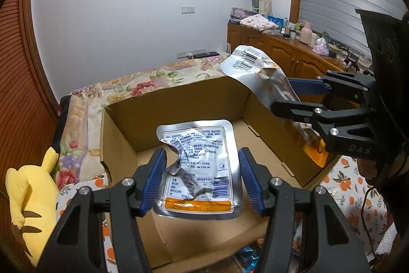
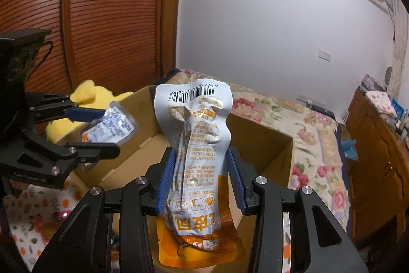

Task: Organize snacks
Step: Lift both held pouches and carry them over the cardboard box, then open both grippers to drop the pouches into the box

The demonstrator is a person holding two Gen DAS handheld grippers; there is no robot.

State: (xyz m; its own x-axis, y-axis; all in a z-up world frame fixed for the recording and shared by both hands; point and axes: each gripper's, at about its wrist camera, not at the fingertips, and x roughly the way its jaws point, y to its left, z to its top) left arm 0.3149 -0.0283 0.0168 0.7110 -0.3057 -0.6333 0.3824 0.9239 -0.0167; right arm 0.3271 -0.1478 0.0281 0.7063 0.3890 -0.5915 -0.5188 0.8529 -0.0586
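Bed [image 1: 158,73], floral quilt: cardboard box [image 1: 179,104], yellow plush toy [image 1: 30,193] on it.

You hold silver pouch [image 1: 196,165] crumpled over open cardboard box [image 1: 179,99] | orange-and-white pouch [image 2: 199,157] upright, squeezed mid-body

yellow plush toy [image 1: 28,198] | floral bedspread [image 2: 301,119] | wooden cabinet [image 1: 281,53], perhaps cluttered

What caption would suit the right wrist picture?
Right tongs grip a tall orange snack pouch above an open cardboard box, left tongs holding a silver packet alongside.
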